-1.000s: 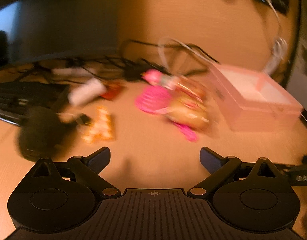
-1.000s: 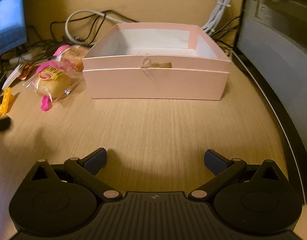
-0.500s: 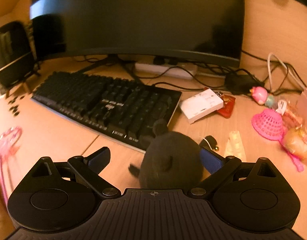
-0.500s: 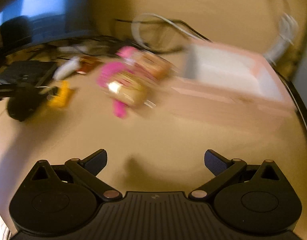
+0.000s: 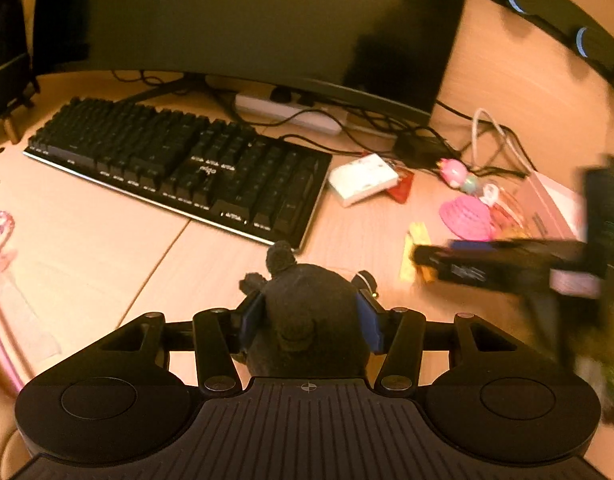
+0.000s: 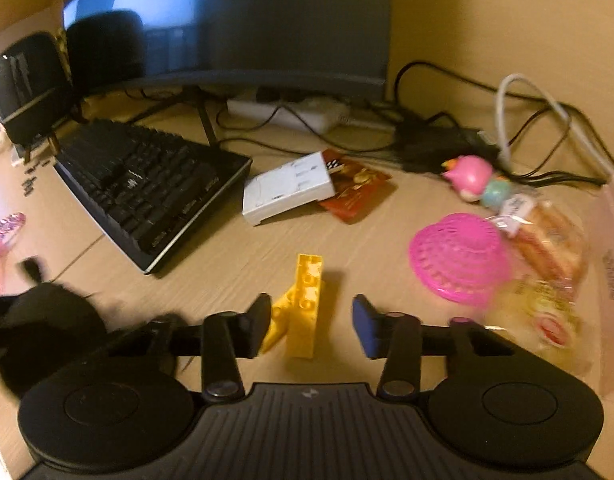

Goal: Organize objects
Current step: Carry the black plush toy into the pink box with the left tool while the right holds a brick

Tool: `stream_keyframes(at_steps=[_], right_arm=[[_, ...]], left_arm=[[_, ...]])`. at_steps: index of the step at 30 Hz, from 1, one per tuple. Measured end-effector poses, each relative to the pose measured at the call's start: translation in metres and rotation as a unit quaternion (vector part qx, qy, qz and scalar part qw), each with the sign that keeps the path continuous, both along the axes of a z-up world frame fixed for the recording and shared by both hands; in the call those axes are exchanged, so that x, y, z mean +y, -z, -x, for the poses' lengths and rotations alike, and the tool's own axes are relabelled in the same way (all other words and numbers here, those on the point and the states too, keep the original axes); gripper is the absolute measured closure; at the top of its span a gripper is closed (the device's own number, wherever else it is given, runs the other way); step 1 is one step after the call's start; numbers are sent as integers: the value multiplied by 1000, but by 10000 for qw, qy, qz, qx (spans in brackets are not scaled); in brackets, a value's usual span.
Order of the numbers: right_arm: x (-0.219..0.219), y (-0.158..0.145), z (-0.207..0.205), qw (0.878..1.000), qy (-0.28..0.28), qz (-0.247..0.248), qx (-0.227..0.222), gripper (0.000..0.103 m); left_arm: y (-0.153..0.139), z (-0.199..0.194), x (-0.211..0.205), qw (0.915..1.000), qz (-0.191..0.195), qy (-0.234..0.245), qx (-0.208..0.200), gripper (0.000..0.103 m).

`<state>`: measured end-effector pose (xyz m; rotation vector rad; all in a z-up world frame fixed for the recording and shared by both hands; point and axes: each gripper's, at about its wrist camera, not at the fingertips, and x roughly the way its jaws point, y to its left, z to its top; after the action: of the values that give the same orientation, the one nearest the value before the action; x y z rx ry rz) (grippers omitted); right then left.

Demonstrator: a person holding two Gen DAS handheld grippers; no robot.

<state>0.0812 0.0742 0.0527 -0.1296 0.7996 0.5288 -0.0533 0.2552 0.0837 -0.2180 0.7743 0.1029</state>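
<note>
My left gripper [image 5: 310, 319] is shut on a dark grey plush toy [image 5: 311, 320] on the desk in front of the keyboard; the toy also shows at the left edge of the right wrist view [image 6: 47, 320]. My right gripper [image 6: 311, 326] is partly closed around a yellow toy brick [image 6: 305, 304] lying on the desk; its fingers stand a little apart from the brick. The right gripper appears blurred in the left wrist view [image 5: 507, 264], over the yellow brick [image 5: 415, 248]. The pink box [image 5: 555, 208] stands at the right.
A black keyboard [image 5: 179, 172], monitor [image 5: 247, 20], power strip and cables line the back. A white card box [image 6: 287, 192], red packet [image 6: 359, 192], pink basket [image 6: 459, 258], pink toy figure [image 6: 469, 176] and wrapped snacks [image 6: 547, 248] lie on the desk. A speaker [image 6: 27, 88] stands left.
My left gripper closed on the plush toy. My right gripper swung left from the pink box to the yellow brick and its fingers narrowed around it.
</note>
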Motion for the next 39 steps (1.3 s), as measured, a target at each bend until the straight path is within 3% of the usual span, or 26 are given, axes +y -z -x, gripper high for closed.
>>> stream_keyframes(at_steps=[2, 5, 9, 15, 20, 23, 26, 30, 32, 34, 39], right_arm=[[2, -1, -1, 10000, -11, -27, 38, 89], [-6, -16, 9, 9999, 29, -149, -33, 89], [-38, -42, 37, 9998, 68, -98, -170, 89], [-132, -67, 89, 9976, 621, 163, -264, 89], [-209, -76, 128, 9901, 1114, 590, -625, 89], [-247, -79, 141, 9842, 1515, 526, -752, 89], [-277, -82, 144, 9794, 1890, 265, -666, 89], [-296, -84, 149, 9746, 2065, 286, -814, 89], [-303, -83, 152, 9737, 2136, 204, -769, 89], [-305, -82, 151, 9726, 2185, 234, -756, 89], [-315, -80, 143, 9743, 2140, 208, -672, 89]], left_arm=[[-4, 6, 2, 9999, 90, 107, -24, 48], [-9, 13, -3, 9993, 169, 309, -93, 48], [-15, 16, -27, 9953, 283, 915, -103, 48], [-31, 8, -87, 9825, 615, 1737, -276, 48], [-66, -31, -151, 9684, 928, 2214, -680, 48], [-88, -67, -193, 9615, 960, 2361, -1023, 48], [-104, -112, -236, 9600, 1105, 2286, -1179, 47], [-107, -159, -284, 9541, 1241, 2248, -1539, 45], [-87, -181, -313, 9593, 719, 2232, -1575, 44], [-53, -205, -339, 9698, 421, 2183, -1004, 49], [-31, -206, -335, 9739, 754, 1922, -941, 49]])
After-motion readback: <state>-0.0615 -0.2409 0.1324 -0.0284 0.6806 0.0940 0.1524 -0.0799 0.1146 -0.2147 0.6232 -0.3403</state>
